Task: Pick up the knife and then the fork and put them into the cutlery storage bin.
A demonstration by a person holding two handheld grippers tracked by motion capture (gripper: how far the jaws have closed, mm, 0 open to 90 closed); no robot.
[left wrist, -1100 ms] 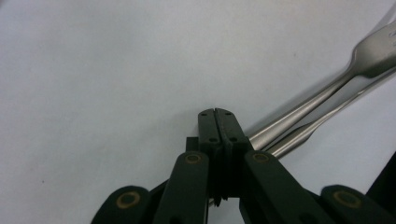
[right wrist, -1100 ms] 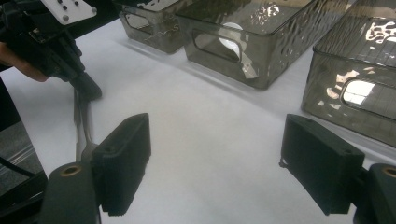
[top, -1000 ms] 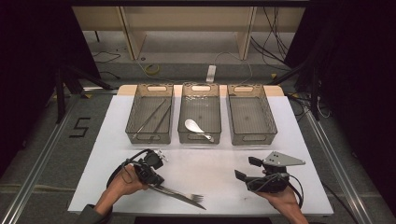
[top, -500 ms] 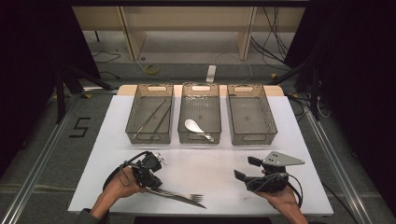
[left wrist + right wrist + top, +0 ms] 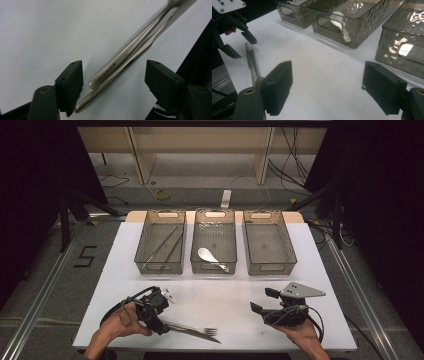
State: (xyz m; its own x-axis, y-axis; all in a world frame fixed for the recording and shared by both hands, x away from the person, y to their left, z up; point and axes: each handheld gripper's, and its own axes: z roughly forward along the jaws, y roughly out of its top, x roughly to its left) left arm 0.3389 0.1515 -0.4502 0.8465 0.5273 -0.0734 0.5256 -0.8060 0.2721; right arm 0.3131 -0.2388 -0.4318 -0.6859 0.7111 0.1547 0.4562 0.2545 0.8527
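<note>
Left gripper (image 5: 113, 77) jaws just opened wide, pads off the silver steel fork (image 5: 196, 328) and slim steel knife (image 5: 117, 72) lying together between them at the white table's (image 5: 225, 300) near edge. Likely a regrasp before sorting into the smoky trays (image 5: 215, 245). Right gripper (image 5: 257, 302) idle, gaping, empty.

fork (image 5: 197, 327): silver; knife (image 5: 112, 77): silver; table (image 5: 225, 300): white; bins (image 5: 215, 242): smoky grey, rippled

From above your side, you look forward and down on the whole table (image 5: 310, 250). Your left gripper view sits close over the fork (image 5: 130, 50) and knife (image 5: 117, 80); your right gripper view looks low across toward them at its left edge.
</note>
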